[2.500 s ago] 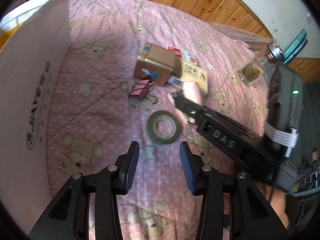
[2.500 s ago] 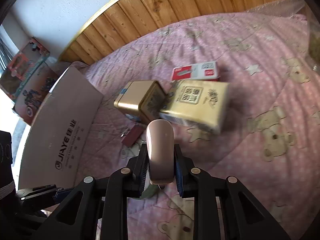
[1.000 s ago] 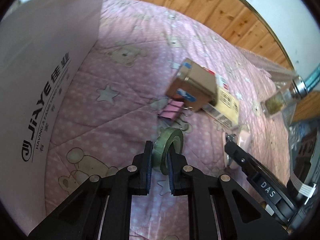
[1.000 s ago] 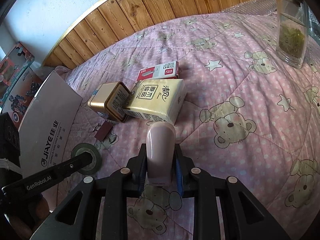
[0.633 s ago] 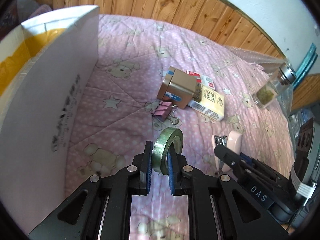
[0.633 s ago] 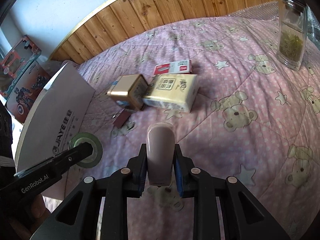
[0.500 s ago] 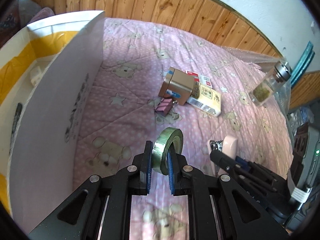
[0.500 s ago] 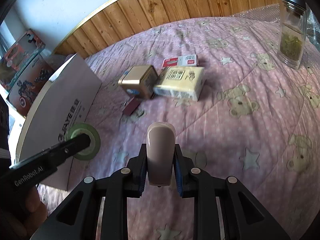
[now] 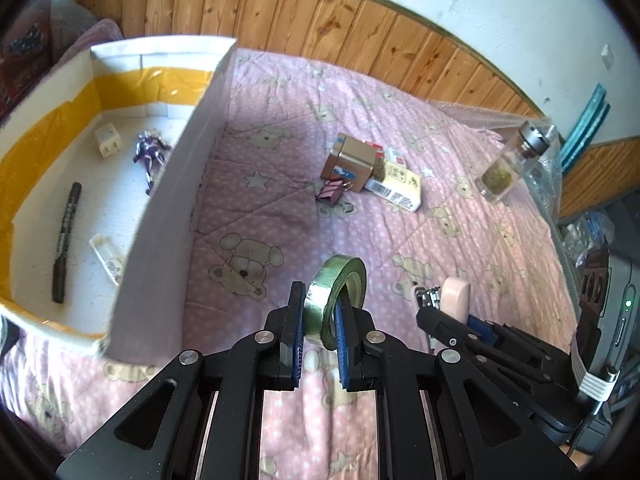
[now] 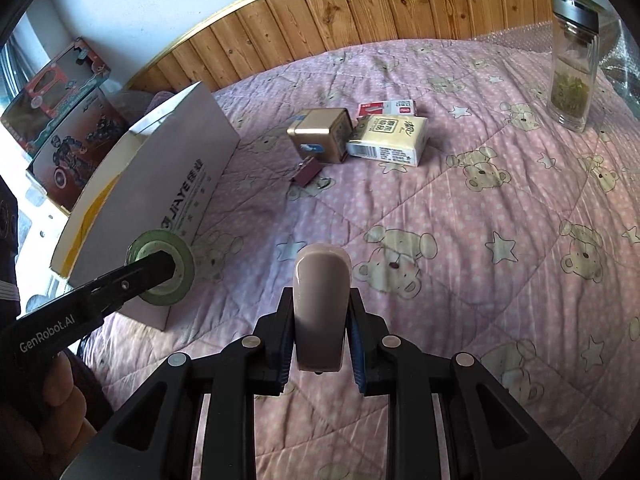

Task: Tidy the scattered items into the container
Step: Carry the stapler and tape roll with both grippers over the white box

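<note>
My left gripper (image 9: pixel 318 312) is shut on a green roll of tape (image 9: pixel 338 292), held on edge above the pink bedspread. The same roll of tape (image 10: pixel 162 272) shows from the side in the right wrist view. My right gripper (image 10: pixel 320 332) is shut on a pink nail-clipper case (image 10: pixel 322 304); that pink case (image 9: pixel 456 294) also shows at the lower right of the left view. The white cardboard box (image 9: pixel 176 184) stands open to the left, with a black marker (image 9: pixel 66 236), a white plug (image 9: pixel 107 141) and a purple figure (image 9: pixel 151 152) inside. On the bed lie a gold tin (image 9: pixel 352 162), a tissue pack (image 9: pixel 398 186), a red-and-white packet (image 10: pixel 386 107) and a pink binder clip (image 9: pixel 333 193).
A glass jar with green leaves (image 10: pixel 570 76) stands at the right side of the bed. Wooden panelling (image 9: pixel 360 24) runs along the far wall. Toy boxes (image 10: pixel 60 120) stand behind the cardboard box (image 10: pixel 176 184). A person's hand (image 10: pixel 44 412) holds the left gripper's handle.
Both grippers have risen and drawn back toward the cardboard box, each keeping its item. The box's inside has come into the left view, and the items on the bed look smaller and farther.
</note>
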`<state>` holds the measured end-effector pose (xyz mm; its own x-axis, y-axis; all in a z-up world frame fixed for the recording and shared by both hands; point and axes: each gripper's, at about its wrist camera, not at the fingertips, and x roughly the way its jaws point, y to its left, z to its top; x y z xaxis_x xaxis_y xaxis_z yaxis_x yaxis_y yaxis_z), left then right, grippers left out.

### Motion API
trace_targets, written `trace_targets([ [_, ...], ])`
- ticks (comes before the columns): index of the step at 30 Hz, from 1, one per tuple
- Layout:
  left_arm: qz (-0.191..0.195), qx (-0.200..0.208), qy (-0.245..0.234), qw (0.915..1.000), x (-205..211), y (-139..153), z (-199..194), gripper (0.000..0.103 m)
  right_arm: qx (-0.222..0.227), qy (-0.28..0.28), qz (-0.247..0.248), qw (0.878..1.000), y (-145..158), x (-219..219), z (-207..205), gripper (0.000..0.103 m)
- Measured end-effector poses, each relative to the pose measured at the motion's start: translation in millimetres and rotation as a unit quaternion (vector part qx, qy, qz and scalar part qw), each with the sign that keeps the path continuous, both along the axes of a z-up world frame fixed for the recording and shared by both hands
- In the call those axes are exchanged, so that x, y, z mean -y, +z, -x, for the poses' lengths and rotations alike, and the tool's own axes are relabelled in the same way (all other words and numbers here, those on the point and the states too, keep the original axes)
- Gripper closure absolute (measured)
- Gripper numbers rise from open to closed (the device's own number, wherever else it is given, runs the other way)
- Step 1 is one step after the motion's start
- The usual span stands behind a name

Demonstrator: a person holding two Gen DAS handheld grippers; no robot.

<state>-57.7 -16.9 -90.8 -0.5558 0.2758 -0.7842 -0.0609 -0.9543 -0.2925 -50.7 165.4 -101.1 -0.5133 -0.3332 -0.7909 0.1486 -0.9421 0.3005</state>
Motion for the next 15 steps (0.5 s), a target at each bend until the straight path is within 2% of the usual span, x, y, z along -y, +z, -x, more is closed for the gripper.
trace_targets([
  [15,-0.027,-0.024,0.016,0.9992,39,23,-44,0.090,-0.038,0.045,-0.011,0.998,44,43,-39,0.078],
])
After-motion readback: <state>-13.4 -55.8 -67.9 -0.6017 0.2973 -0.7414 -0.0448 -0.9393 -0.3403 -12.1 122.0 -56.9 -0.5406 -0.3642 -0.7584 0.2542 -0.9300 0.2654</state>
